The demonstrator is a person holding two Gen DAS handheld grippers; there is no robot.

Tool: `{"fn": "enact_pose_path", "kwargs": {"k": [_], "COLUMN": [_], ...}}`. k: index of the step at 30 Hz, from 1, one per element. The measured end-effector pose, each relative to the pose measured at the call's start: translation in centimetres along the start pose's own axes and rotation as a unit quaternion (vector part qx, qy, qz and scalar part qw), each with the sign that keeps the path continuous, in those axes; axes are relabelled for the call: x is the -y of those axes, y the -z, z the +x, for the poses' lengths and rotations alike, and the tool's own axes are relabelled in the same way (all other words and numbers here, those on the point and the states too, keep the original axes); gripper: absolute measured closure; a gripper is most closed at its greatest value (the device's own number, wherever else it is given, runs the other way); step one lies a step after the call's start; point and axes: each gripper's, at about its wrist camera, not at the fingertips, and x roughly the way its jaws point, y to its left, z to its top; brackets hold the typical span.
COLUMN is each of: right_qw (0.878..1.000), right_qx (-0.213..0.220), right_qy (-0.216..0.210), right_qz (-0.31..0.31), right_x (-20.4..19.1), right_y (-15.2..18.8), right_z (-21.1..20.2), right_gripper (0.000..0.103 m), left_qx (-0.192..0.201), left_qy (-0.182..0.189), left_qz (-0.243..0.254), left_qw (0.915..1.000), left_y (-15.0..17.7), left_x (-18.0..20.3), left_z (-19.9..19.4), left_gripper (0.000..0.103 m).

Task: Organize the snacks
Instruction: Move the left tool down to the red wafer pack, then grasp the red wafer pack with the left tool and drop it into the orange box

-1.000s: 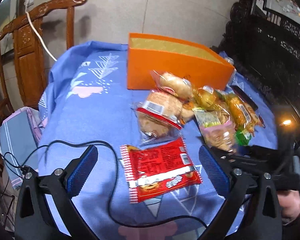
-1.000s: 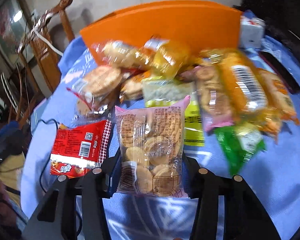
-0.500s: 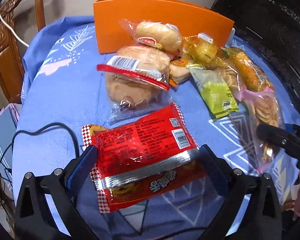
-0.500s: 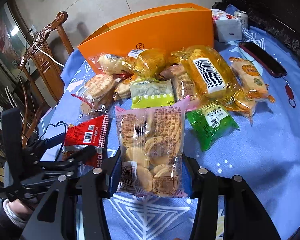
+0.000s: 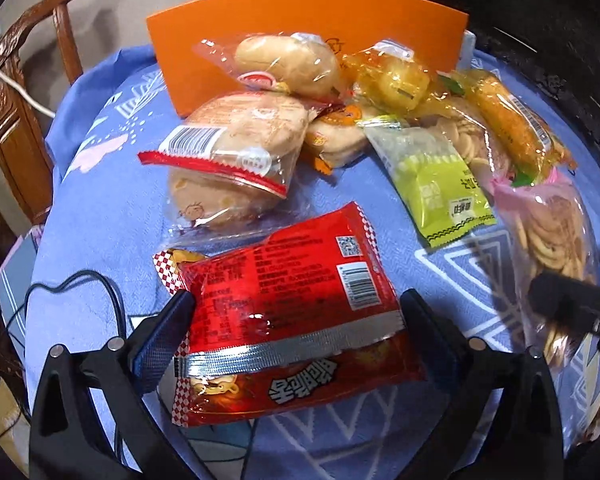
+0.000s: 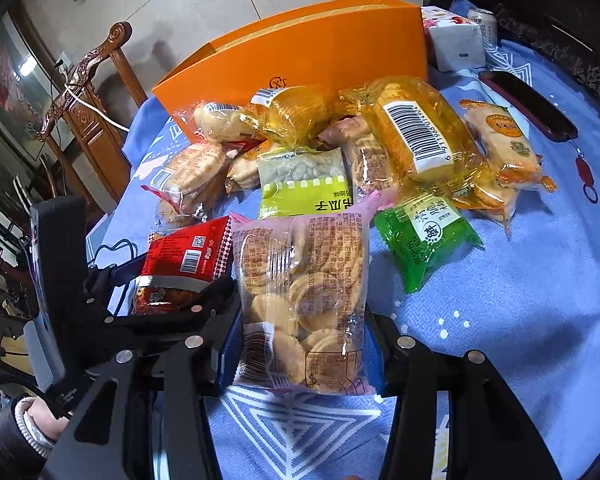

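Observation:
My left gripper (image 5: 296, 312) is shut on a red snack packet (image 5: 288, 308) and holds it just above the blue tablecloth (image 5: 100, 208). My right gripper (image 6: 304, 340) is shut on a clear bag of round biscuits (image 6: 304, 300), which also shows at the right of the left wrist view (image 5: 552, 240). The red packet shows in the right wrist view (image 6: 184, 264), to the left. Behind both lies a pile of snacks: bread buns (image 5: 236, 152), a green-yellow seed pack (image 5: 440, 184), a yellow wrapped cake (image 6: 416, 136), a green pack (image 6: 424, 236). An open orange box (image 6: 308, 56) stands behind the pile.
A carved wooden chair (image 5: 16, 92) stands at the table's left. A black cable (image 5: 80, 284) lies on the cloth near the left gripper. A dark phone (image 6: 528, 108), a white tissue pack (image 6: 456, 40) and a can (image 6: 484, 20) sit at the back right.
My left gripper moved forward onto the red packet, closed on it and lifted it. My right gripper kept hold of the biscuit bag and pulled back from the pile a little.

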Motion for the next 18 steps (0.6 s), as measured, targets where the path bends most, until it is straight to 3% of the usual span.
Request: {"fn": "enact_pose_path", "kwargs": {"k": [1,3,5,12,18], "right_qw": [1.000,1.000,1.000,1.000,0.999], "right_qx": [0.000,0.000,0.002,0.009,0.034], "right_qy": [0.000,0.002,0.002,0.000,-0.009], "right_qz": [0.000,0.001,0.002,-0.003,-0.012], "right_x": [0.1,0.2,0.3,0.3,-0.3], "right_y": [0.0,-0.1,-0.1,-0.2,-1.3], "right_z": [0.0,0.1,0.0,-0.3,-2.1], "right_gripper": [0.053,0.053,0.053,0.053,0.053], "left_qx": [0.004,0.015,0.025,0.058,0.115], "left_qy": [0.003,0.003,0.028,0.041,0.041], "left_qz": [0.002,0.005,-0.007,-0.011,-0.017], "left_qw": [1.0000,0.9999,0.9992,0.9974,0.9923], "left_y": [0.0,0.2,0.4,1.2,-1.0], "left_x": [0.0,-0.2,-0.6,-1.2,-2.4], "left_z": [-0.1,-0.7,-1.5,-3.7,-8.9], "left_gripper": [0.009,0.027,0.030,0.031,0.031]}}
